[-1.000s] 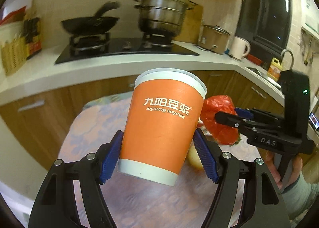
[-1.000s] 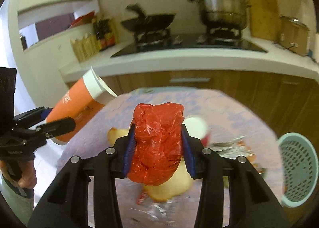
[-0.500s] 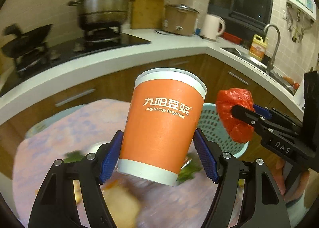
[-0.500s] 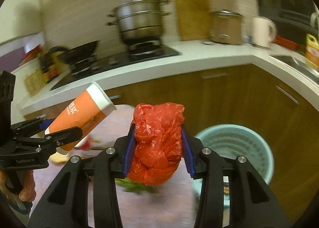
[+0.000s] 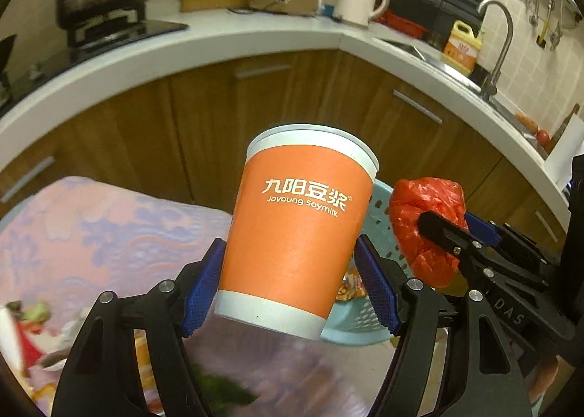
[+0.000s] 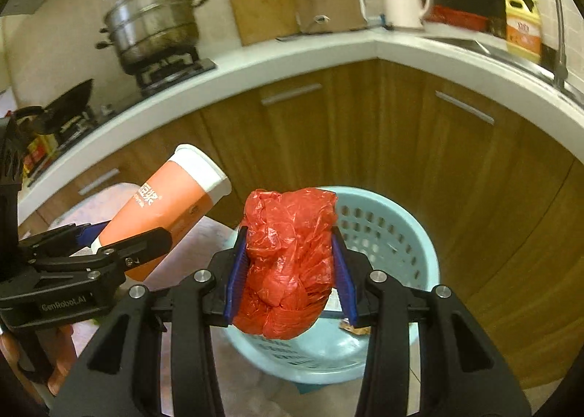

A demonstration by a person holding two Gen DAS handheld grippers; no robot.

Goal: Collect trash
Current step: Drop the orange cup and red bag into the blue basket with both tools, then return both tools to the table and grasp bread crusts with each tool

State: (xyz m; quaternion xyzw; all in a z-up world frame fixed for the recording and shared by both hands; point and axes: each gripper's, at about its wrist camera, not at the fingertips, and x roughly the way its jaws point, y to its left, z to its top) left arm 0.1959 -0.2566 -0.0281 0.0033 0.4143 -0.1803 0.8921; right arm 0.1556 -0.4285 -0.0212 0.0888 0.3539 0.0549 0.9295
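Gripping an orange paper cup (image 5: 295, 230), the left gripper (image 5: 292, 285) has both blue pads (image 5: 202, 289) pressed against the cup's lower wall; cup tilted slightly, rim toward 1 o'clock. Left wrist view only: patterned tablecloth (image 5: 91, 234) at 9 o'clock with blurred scraps (image 5: 29, 329) at 8 o'clock, and a wrapper (image 5: 350, 289) lying inside the basket. At 3 o'clock the right gripper enters from the side, its near finger (image 5: 443, 234) across a crumpled red plastic bag (image 5: 423, 223).

Right wrist view: left gripper at 9 o'clock, cup (image 6: 164, 220) angled toward 1 o'clock, clear of the basket rim. Right gripper (image 6: 288, 271) clamped on the red bag (image 6: 288, 263), bag bulging above and below the pads. Only this view shows the whole pale blue perforated basket (image 6: 401, 234), directly behind and under the bag, centre to 4 o'clock. Steamer pot (image 6: 153, 26) at 11 o'clock, kettle (image 6: 405, 0) at 1 o'clock.
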